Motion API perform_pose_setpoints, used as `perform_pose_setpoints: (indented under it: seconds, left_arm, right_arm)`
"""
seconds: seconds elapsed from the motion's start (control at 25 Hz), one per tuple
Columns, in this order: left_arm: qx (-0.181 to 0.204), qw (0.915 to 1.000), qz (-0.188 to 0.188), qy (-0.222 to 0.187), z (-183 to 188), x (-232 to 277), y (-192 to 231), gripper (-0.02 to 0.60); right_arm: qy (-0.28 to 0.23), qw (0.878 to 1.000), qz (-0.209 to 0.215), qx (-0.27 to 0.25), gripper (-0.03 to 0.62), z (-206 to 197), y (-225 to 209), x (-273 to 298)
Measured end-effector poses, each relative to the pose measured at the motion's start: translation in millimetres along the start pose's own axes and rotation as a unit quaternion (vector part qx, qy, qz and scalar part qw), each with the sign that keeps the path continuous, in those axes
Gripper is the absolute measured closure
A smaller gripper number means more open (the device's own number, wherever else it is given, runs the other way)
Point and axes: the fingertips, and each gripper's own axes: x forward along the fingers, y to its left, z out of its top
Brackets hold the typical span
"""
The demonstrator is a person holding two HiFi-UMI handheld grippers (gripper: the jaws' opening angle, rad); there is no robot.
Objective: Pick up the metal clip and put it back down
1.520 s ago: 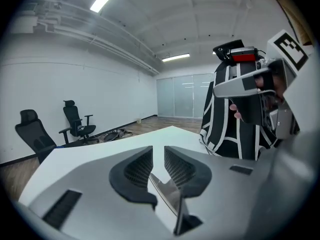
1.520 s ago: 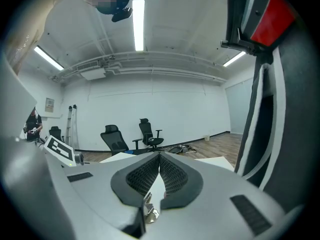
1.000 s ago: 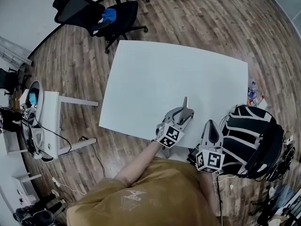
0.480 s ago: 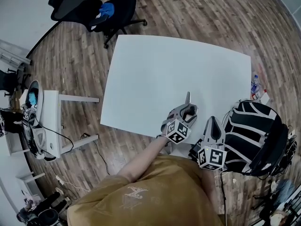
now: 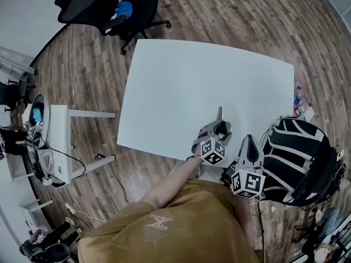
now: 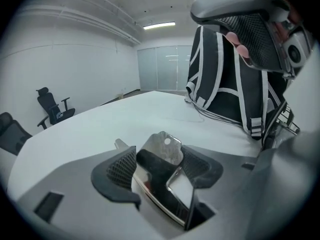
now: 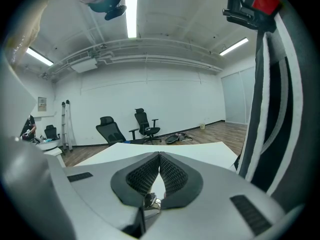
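Metal clip (image 5: 219, 114) pointing along left tool (image 6: 160, 166)

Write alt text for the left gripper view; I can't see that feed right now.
The left gripper, whose jaws have just been opening wide, has the shiny metal clip standing between its pads, apparently not squeezed. Beyond it lie the white table and, at right, a black-and-white backpack.

No readable text anywhere. Left marker cube (image 5: 213, 150) and right marker cube (image 5: 245, 182): black-and-white square codes only, no letters or digits. Pale emblem (image 5: 155, 222) on the shirt back: too small to read. Wall plaque (image 7: 42, 103): illegible.
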Motion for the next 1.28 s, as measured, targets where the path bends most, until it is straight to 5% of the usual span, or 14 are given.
perform_pose_setpoints:
  seconds: [0.52,0.68,1.12,1.28]
  left_arm:
    - [-0.019,0.9997,0.013,-0.008,6,1,10,0.324]
    - [-0.046,0.9985,0.02,-0.022,8,-8,21,0.419]
    - [-0.187,0.9812,-0.007,-0.048,8,-23,52,0.492]
    - [-0.267,0.9609,-0.036,-0.065,9,-28,59,0.497]
  right_arm:
    - [0.0,1.0,-0.004,0.0,0.586,0,1,-1]
    - [-0.005,1.0,-0.004,0.001,0.586,2,0,0]
    - [-0.007,1.0,-0.004,0.005,0.586,-1,0,-3]
    - [-0.01,1.0,-0.005,0.006,0.586,1,-1,-6]
